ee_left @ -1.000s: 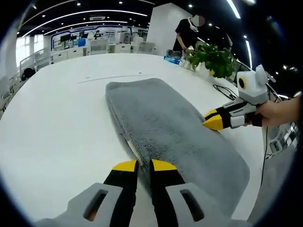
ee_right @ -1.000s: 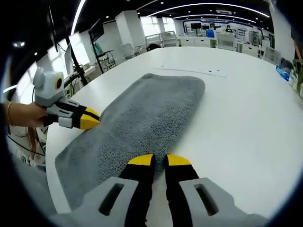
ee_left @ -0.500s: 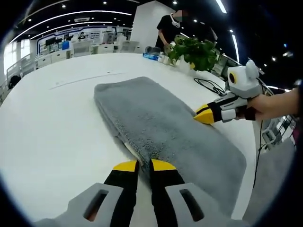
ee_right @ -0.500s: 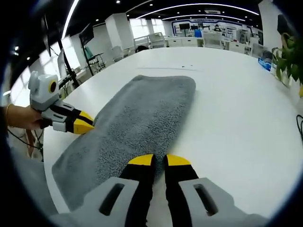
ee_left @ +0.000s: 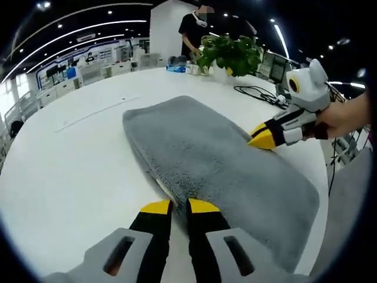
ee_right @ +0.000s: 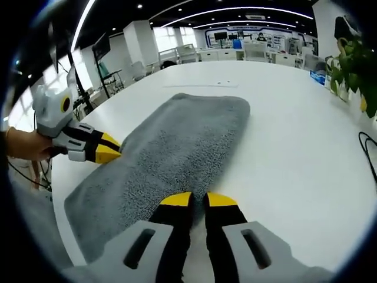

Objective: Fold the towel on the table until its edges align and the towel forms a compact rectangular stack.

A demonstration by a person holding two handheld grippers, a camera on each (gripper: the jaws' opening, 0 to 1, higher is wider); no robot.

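Note:
A grey towel [ee_left: 218, 159] lies flat on the white table [ee_left: 70, 165] as a long folded strip, with its layers showing along the near edge. My left gripper [ee_left: 179, 206] is shut, its yellow tips touching the middle of one long edge. Opposite it, my right gripper [ee_left: 256, 137] is shut too, held by a hand, with its tips against the other long edge. From the right gripper view the towel [ee_right: 177, 141] runs away from my right gripper [ee_right: 198, 199], and the left gripper [ee_right: 115, 148] rests at the towel's left edge. I cannot tell whether either gripper pinches cloth.
A potted plant [ee_left: 230, 53] and a black cable [ee_left: 259, 94] sit near the table's far edge, where a person [ee_left: 194, 29] stands. The table edge runs close behind the hand-held right gripper. Broad bare table [ee_right: 294, 130] lies beside the towel.
Both views have swung a little with the hands. The two grippers stay at the towel's long edges, and the towel keeps its shape and place.

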